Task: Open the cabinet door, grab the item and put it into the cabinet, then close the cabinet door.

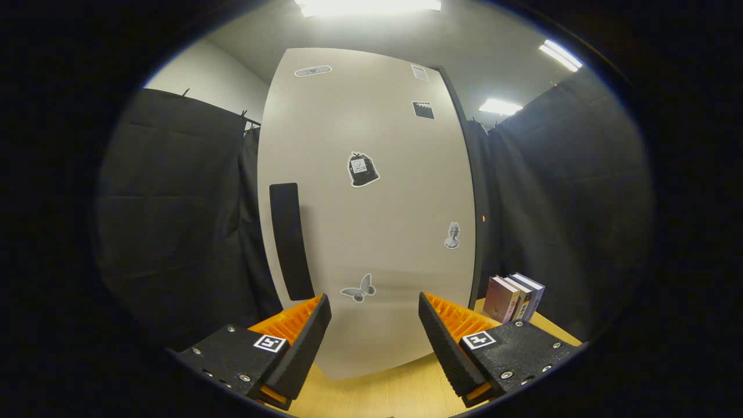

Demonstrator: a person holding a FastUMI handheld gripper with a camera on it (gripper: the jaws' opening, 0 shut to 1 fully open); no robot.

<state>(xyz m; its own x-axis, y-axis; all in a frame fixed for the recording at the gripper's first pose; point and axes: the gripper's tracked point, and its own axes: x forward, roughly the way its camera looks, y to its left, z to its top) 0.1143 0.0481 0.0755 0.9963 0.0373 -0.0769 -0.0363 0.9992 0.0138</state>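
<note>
Cabinet door [371, 215], pale, sticker-dotted, dark handle [290, 241], stands shut beyond the wide-spread, empty tool [375, 316].

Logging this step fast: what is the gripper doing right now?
Gripper: open, holding nothing, fingers apart just ahead of the closed cabinet door.

A recording booth: black cloth walls [174, 203] surround a cabinet [371, 203] on a wooden table [377, 395].

Pale cabinet door [371, 220] shut; books [514, 297] upright beside it
</note>
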